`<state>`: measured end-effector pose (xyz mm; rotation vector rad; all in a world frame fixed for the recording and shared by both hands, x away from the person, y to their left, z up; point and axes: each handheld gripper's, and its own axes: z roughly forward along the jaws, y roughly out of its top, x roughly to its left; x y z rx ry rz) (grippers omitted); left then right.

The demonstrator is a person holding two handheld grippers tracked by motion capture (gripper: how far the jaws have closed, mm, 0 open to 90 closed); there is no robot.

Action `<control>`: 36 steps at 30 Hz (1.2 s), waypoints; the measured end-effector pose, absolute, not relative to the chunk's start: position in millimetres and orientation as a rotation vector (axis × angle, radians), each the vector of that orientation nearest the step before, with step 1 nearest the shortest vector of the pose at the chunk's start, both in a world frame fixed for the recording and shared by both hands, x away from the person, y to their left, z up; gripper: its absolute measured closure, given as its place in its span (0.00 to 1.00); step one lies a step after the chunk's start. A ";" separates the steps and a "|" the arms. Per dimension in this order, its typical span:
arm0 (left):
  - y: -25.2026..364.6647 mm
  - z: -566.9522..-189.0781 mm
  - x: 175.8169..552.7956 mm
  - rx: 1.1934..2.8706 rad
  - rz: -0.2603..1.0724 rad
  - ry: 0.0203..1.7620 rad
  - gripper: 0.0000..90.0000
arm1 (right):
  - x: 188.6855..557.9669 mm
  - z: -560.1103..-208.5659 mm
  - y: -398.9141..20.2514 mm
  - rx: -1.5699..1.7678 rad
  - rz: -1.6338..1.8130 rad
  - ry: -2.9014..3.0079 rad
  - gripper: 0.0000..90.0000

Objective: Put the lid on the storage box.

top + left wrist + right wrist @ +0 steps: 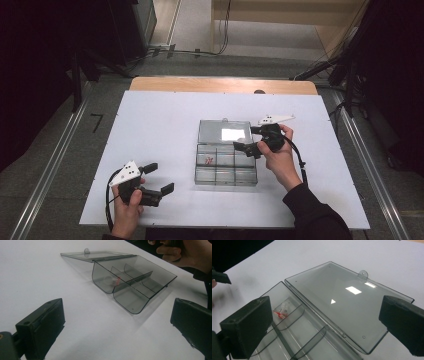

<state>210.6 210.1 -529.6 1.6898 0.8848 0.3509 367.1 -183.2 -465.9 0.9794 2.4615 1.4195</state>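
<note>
Both grippers, left gripper (157, 177) and right gripper (246, 138), stand wide open, empty; we advise approaching the organizer box (225, 160) lid (224, 131) squarely, slowly.

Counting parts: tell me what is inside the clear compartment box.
The clear box lies open, lid flat. One compartment holds a small red-and-white item; the others look empty.

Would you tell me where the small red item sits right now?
The small red item lies in the clear box's far-left compartment in the high view, just below the open lid.
</note>
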 end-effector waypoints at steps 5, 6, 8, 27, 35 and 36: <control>207.6 -526.6 212.0 1.694 0.335 0.872 0.00 | 371.9 -467.9 -188.6 1.009 1.431 2.457 0.00; 206.8 -525.5 212.7 1.693 0.332 0.875 0.00 | 372.9 -468.2 -189.7 1.014 1.428 2.458 0.00; 204.3 -522.8 213.9 1.691 0.340 0.874 0.00 | 375.1 -468.9 -191.7 1.034 1.434 2.450 0.00; 188.2 -500.1 241.7 1.689 0.321 0.894 0.00 | 392.9 -483.5 -202.1 1.192 1.423 2.457 0.04; 177.5 -495.7 257.0 1.686 0.298 0.891 0.00 | 395.4 -487.3 -201.9 1.240 1.417 2.474 0.08; 176.8 -495.8 259.1 1.685 0.295 0.894 0.00 | 395.8 -487.8 -201.8 1.249 1.411 2.473 0.09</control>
